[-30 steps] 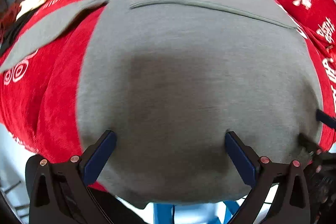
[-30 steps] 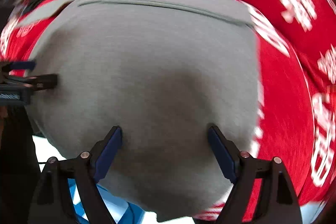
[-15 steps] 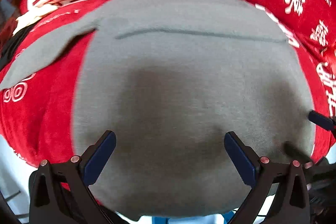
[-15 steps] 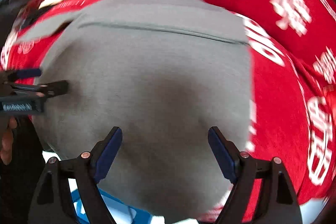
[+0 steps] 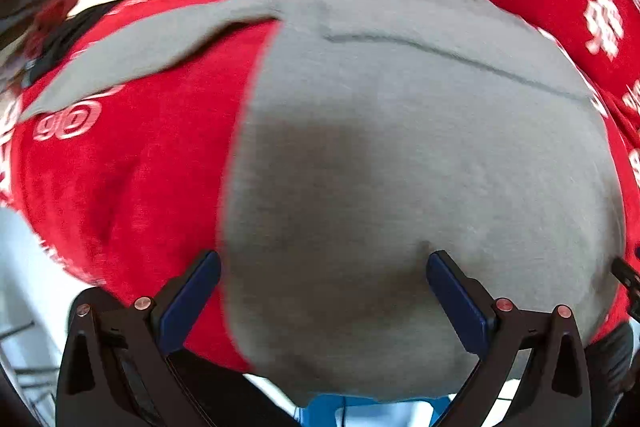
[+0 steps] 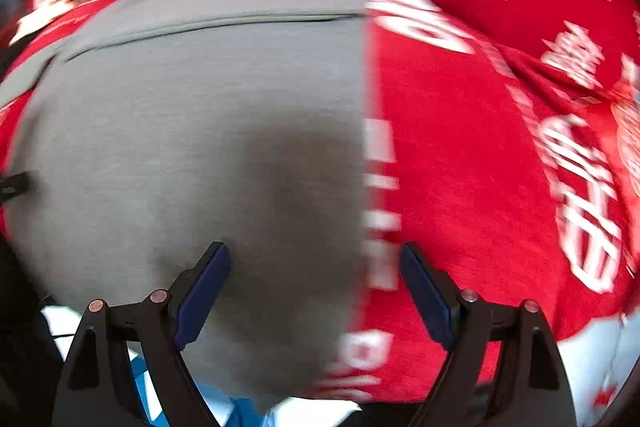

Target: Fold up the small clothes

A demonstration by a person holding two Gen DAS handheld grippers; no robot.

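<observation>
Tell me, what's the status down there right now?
Left gripper open, right gripper open, both empty. Grey garment flat on red cloth, one sleeve out. Nothing in the way.

Red cloth (image 5: 132,187) with a grey garment (image 5: 420,167) on it

The cloth, printed with white characters, covers the whole surface. In the left wrist view the garment lies flat at the centre, one sleeve (image 5: 132,63) stretched toward ten o'clock; in the right wrist view its straight side edge runs from twelve to six.
</observation>
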